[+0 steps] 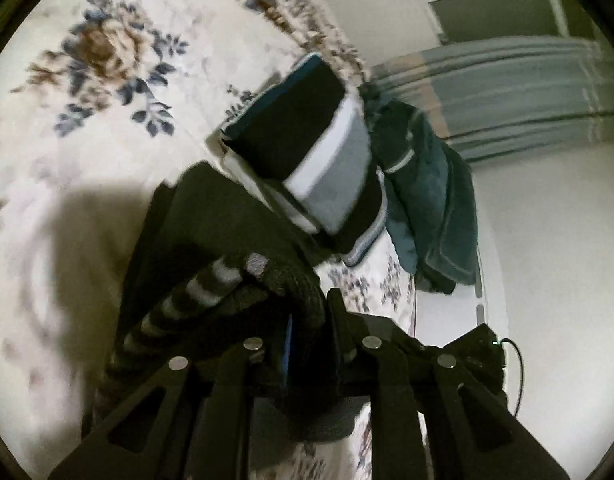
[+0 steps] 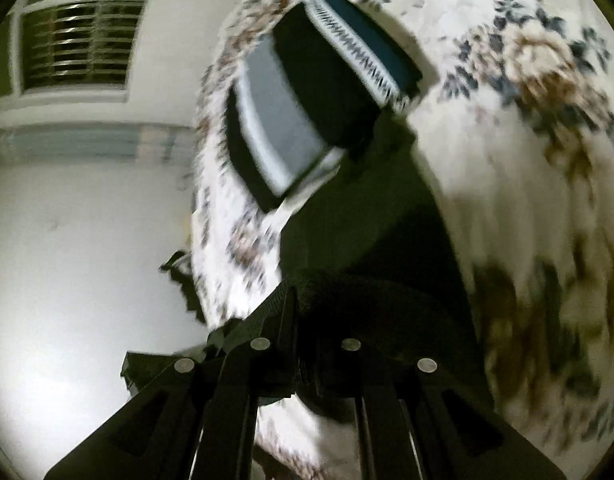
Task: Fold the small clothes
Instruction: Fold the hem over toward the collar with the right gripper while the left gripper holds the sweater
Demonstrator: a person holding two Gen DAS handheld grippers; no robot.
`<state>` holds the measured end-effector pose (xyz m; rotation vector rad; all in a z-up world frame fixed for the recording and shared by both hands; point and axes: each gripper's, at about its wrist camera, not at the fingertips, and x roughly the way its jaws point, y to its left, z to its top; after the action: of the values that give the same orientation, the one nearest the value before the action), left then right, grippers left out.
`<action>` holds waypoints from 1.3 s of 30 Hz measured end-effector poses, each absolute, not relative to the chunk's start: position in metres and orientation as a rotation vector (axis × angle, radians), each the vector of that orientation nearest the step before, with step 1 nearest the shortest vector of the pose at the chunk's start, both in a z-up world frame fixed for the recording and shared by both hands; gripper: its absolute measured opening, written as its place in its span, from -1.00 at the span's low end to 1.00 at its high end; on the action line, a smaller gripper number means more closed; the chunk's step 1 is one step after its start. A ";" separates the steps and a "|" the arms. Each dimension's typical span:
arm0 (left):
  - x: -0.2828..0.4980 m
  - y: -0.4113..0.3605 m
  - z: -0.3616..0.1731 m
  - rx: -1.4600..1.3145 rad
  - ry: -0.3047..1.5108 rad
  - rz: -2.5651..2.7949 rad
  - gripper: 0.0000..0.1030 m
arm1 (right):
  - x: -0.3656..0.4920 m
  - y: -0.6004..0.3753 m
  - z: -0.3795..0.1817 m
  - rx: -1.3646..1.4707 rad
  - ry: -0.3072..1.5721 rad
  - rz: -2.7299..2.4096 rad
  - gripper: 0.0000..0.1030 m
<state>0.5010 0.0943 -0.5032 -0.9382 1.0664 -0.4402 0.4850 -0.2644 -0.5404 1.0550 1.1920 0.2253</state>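
A dark knit garment with grey-striped cuffs lies on the floral bedspread. My left gripper is shut on its bunched dark edge beside the striped part. My right gripper is shut on the same dark garment, which stretches away from it over the bed. Both views are blurred. A stack of folded clothes, black, grey and white, sits beyond the garment; it also shows in the right wrist view.
A teal fleece garment hangs over the bed's far edge. The bedspread ends at a pale floor. A barred window and a grey wall band lie beyond.
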 end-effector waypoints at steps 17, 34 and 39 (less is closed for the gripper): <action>0.446 0.139 -0.531 -0.757 1.128 -0.409 0.11 | 0.485 -0.292 -0.593 0.815 1.392 0.271 0.36; 0.315 0.069 -0.637 -1.255 1.128 -0.237 0.55 | 0.547 -0.284 -0.672 0.821 1.517 0.582 0.63; 0.322 0.068 -0.634 -1.272 1.026 -0.075 0.55 | 0.582 -0.269 -0.693 0.868 1.510 0.670 0.63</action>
<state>0.3216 0.0676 -0.6341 -1.2722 1.0256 -0.0753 0.5821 -0.2689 -0.6935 0.8682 1.5096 0.6702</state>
